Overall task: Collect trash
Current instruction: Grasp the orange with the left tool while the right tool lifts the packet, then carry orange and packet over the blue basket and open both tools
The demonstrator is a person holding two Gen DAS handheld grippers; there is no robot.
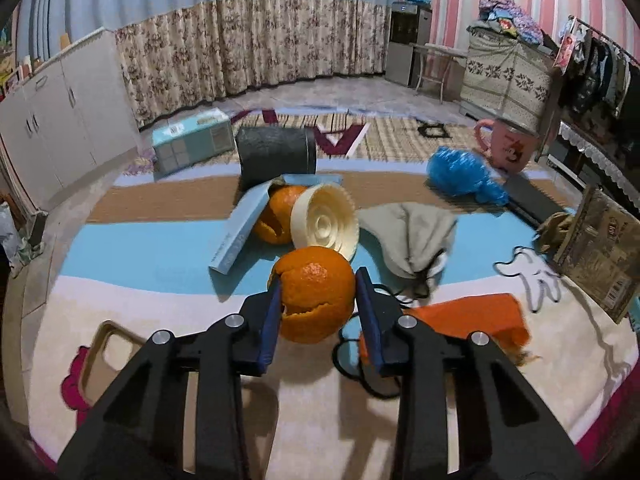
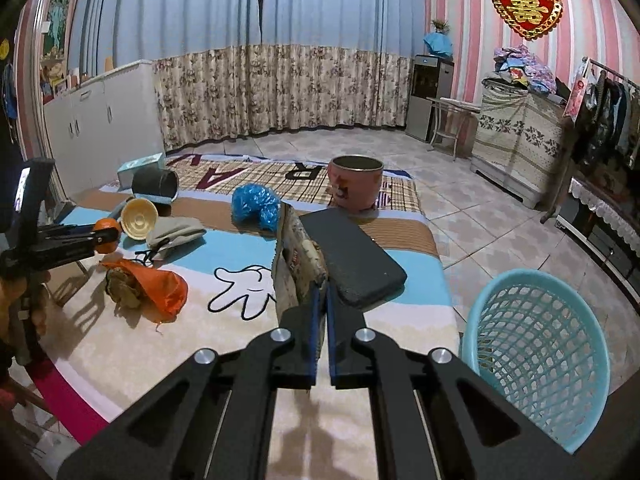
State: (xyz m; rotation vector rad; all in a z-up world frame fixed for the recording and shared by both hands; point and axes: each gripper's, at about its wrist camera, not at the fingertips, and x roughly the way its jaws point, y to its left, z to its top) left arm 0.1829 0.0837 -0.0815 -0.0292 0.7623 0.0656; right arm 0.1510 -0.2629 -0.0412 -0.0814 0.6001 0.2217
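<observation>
My left gripper (image 1: 316, 284) is shut on an orange peel (image 1: 314, 294) and holds it above the mat; it also shows in the right wrist view (image 2: 107, 235). A second orange peel (image 1: 276, 216) lies beyond it beside a cream bowl (image 1: 324, 220). My right gripper (image 2: 321, 292) is shut on a brown printed snack packet (image 2: 294, 258), held upright; the same packet shows in the left wrist view (image 1: 600, 252). A turquoise mesh basket (image 2: 536, 356) stands to the right of the mat. A crumpled blue plastic bag (image 2: 256, 204) and an orange bag (image 2: 156, 284) lie on the mat.
A patterned mat (image 2: 248, 344) covers the floor. On it lie a grey cloth (image 1: 412, 236), a black flat case (image 2: 352, 256), a pink mug (image 2: 354, 186), a dark cylinder (image 1: 276, 156), a light blue box (image 1: 192, 140) and blue card strips (image 1: 240, 232).
</observation>
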